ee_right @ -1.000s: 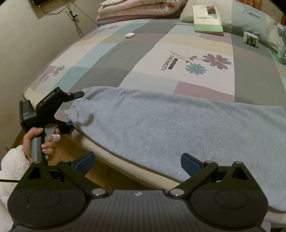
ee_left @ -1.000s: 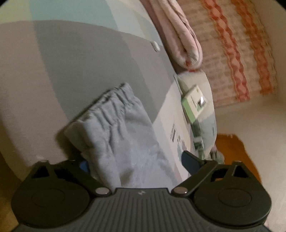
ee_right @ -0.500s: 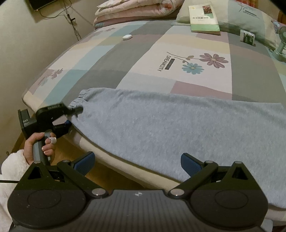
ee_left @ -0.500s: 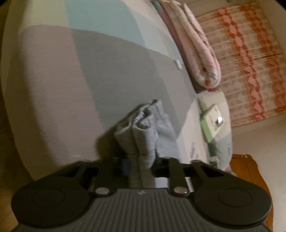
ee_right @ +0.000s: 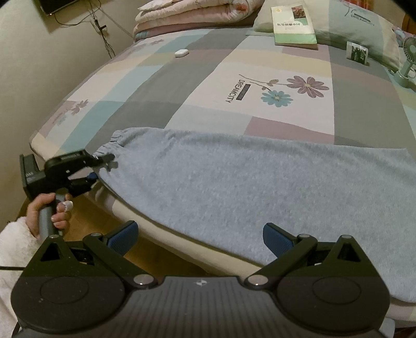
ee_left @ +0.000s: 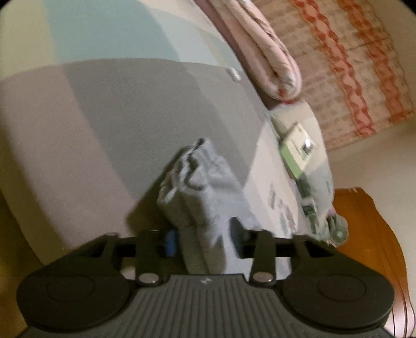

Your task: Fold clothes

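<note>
A light blue-grey garment (ee_right: 234, 187) with a gathered elastic waistband lies flat across the patchwork bed cover (ee_right: 208, 78), its near edge hanging over the bed's front edge. My left gripper (ee_right: 105, 162) is shut on the waistband corner at the left end. In the left wrist view the bunched cloth (ee_left: 205, 187) stands up between the left gripper's (ee_left: 202, 238) two fingers. A hand (ee_right: 52, 210) holds that gripper's handle below the bed edge. My right gripper (ee_right: 200, 234) is open, low over the garment's near edge, with nothing between its fingers.
A green book (ee_right: 293, 23) lies on a pillow (ee_right: 364, 28) at the far end, with a folded pink quilt (ee_right: 192, 15), a small white object (ee_right: 181, 52), a photo card (ee_right: 358, 52) and a small fan (ee_right: 408, 62). Wooden floor (ee_right: 85, 221) shows below the bed edge.
The left gripper went from open around the waistband to shut on it, bunching the cloth. The right gripper stayed open and barely moved.
</note>
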Motion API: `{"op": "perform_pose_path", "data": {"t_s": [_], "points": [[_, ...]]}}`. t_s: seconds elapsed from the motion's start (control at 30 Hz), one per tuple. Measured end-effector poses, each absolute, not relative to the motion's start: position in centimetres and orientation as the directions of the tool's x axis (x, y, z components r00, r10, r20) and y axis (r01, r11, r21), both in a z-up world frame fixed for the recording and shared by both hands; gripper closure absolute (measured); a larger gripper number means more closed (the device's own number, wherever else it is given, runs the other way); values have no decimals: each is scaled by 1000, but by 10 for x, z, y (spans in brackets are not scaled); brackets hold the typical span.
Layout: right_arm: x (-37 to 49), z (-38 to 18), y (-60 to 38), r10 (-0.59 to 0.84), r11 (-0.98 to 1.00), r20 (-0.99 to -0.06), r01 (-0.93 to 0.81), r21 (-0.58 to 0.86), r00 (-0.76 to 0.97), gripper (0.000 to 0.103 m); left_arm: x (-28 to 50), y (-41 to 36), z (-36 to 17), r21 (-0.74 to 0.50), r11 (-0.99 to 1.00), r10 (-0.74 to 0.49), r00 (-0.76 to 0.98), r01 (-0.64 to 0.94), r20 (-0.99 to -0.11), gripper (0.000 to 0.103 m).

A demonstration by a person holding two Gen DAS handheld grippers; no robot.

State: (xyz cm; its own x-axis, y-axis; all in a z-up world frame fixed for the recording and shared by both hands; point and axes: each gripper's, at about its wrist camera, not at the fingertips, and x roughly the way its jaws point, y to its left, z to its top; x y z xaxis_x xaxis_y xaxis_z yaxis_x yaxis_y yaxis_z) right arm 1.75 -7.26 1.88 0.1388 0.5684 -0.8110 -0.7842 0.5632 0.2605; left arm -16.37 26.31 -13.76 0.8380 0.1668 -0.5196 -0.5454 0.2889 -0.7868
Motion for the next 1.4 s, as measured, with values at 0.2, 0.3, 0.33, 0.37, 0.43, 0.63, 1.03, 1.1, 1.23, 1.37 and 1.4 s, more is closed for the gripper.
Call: {"op": "perform_pose_path", "data": {"t_s": [0.2, 0.3, 0.33, 0.37, 0.43, 0.63, 1.03, 1.1, 1.23, 1.37, 1.4], "points": [[19, 15, -71, 548, 569, -825, -784, 248, 137, 0, -179, 286, -108, -675, 363, 180, 759, -642, -625, 36], [22, 12, -69, 536, 572, -834, -782, 246, 129, 0, -167, 307, -94, -660, 435, 131, 768, -612, -626, 24], [22, 10, -67, 528, 572, -840, -784, 242, 126, 0, -159, 315, -94, -668, 447, 74, 768, -596, -636, 23], [22, 10, -65, 520, 570, -845, -788, 232, 127, 0, -150, 323, -96, -669, 464, 22, 763, -580, -646, 23], [23, 10, -62, 509, 565, -851, -796, 219, 127, 0, -128, 338, -102, -643, 504, -79, 711, -577, -699, 23], [42, 6, -58, 490, 585, -864, -779, 226, 117, 0, -89, 359, -115, -671, 570, -335, 612, -474, -717, 11], [61, -9, -30, 482, 591, -874, -760, 270, 65, 0, -77, 366, -135, -821, 466, -450, 710, -330, -541, 4], [61, -8, -31, 492, 591, -869, -757, 279, 64, 0, -85, 358, -137, -832, 466, -486, 698, -302, -526, 3], [61, -15, -31, 489, 600, -871, -745, 290, 54, 0, -95, 359, -143, -851, 456, -531, 687, -261, -496, 3], [58, -18, -27, 479, 596, -876, -750, 286, 47, 0, -77, 365, -145, -861, 446, -544, 690, -244, -478, 3], [57, -17, -27, 484, 595, -874, -751, 288, 49, 0, -76, 365, -144, -857, 455, -546, 684, -243, -484, 2]]}}
